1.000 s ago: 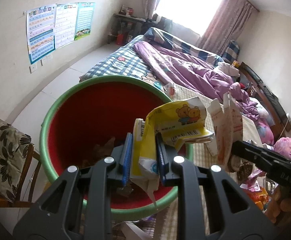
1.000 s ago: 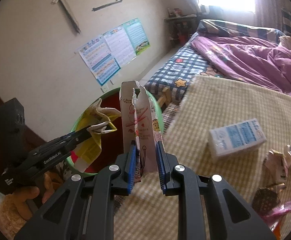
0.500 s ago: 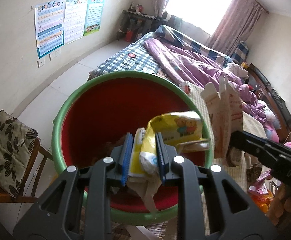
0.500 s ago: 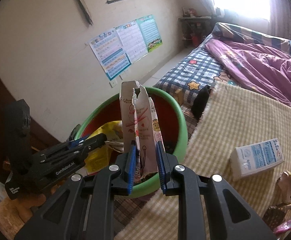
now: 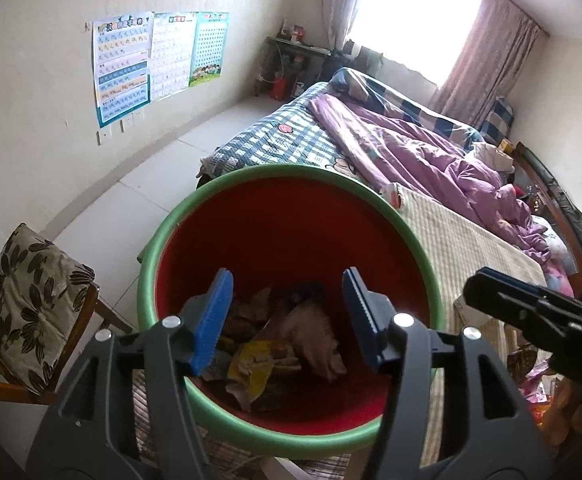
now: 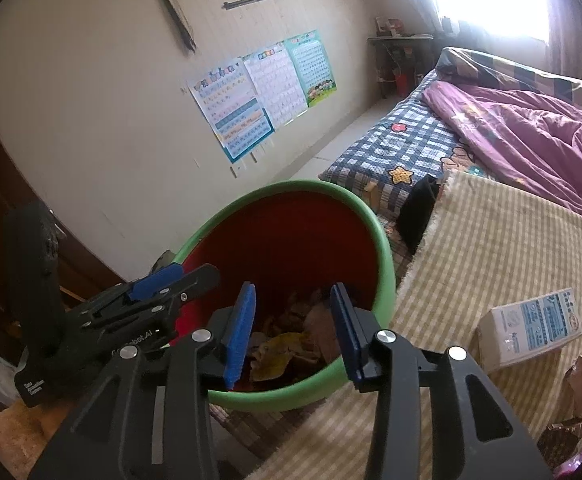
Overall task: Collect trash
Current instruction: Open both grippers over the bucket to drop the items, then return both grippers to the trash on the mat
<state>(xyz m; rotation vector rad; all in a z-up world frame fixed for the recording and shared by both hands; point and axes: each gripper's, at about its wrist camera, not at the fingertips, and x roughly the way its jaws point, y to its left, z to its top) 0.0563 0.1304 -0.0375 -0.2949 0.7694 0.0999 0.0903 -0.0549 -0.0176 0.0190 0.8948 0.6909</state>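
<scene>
Hovering over the green-rimmed bin (image 5: 291, 436), both the left gripper (image 5: 287, 316) and right gripper (image 6: 293, 330) are just opening, empty, releasing trash (image 5: 275, 352) squarely inside the bin, clear of its rim.

Black grippers (image 5: 287, 316), blue ribbed jaws, silver screws

The left gripper (image 5: 287, 316) has just been opening its jaws, and nothing is between them. Below the jaws sits a round red plastic bin with a green rim (image 5: 419, 248), with crumpled yellow and brown trash (image 5: 279, 352) inside.
</scene>
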